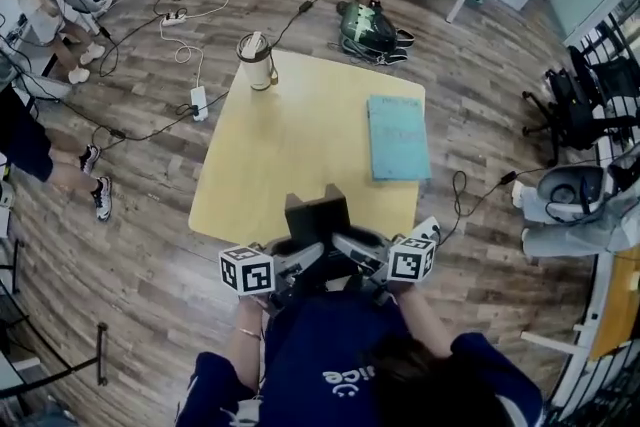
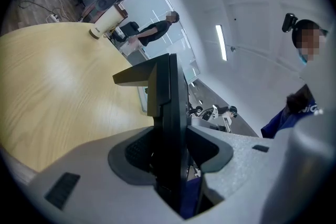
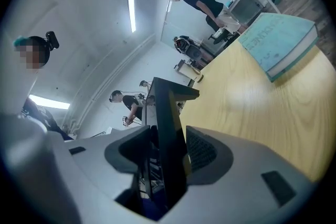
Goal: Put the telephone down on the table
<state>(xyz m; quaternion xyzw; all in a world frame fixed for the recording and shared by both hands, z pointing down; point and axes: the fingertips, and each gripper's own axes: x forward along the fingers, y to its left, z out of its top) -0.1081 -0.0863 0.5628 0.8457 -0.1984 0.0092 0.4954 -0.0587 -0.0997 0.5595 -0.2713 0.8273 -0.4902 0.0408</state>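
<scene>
At the near edge of the table (image 1: 300,130), the black telephone (image 1: 318,213) is held upright; it is judged rigid, fairly light and smooth-sided, so slippage is possible. Its thin body is clamped low down, from opposite sides, by the left tongs (image 2: 169,149) and the right tongs (image 3: 167,157), each part-way closed on it.

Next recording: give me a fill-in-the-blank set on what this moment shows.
The left gripper and right gripper both clamp a black ____.
On the yellow table, the teal book lies to the head view's ____ side.
The lidded cup stands at the table's ____ left corner.
Missing: telephone; right; far.
</scene>
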